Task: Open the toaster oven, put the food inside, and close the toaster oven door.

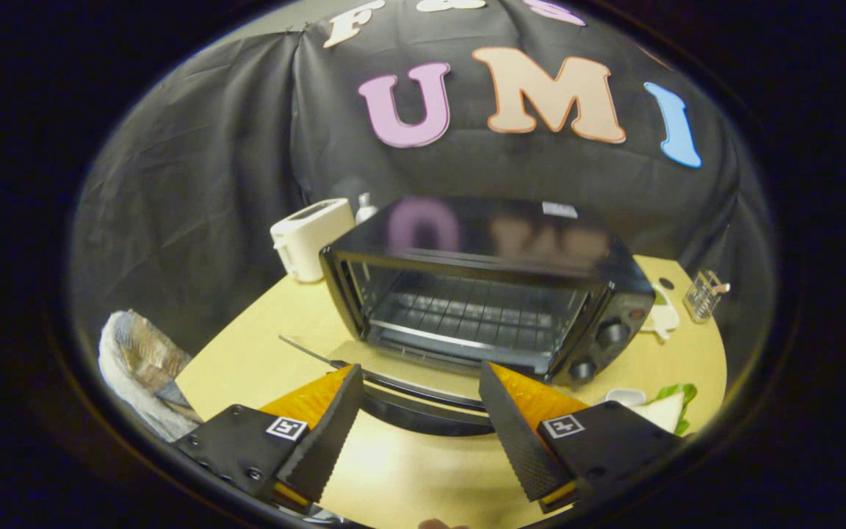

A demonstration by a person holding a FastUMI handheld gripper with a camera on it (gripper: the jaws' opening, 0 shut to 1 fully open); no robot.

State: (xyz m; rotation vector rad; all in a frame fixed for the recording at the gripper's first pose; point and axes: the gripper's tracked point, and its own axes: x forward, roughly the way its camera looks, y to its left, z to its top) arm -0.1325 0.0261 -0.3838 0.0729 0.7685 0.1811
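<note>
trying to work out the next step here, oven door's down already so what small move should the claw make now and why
Probably swing toward the sandwich lying on the table beside the right-hand finger. The toaster oven door is already folded down just ahead of the fingers, the rack inside is bare, and the claw is open and holds nothing, so the food seems to come next.

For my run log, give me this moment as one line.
toaster oven: door down, rack bare | gripper: jaws open, holding nothing, over door handle | sandwich: on table, beside right jaw

Glossy black toaster oven (489, 294), pale wood table (261, 353), seemingly white toaster (311, 239)
</note>
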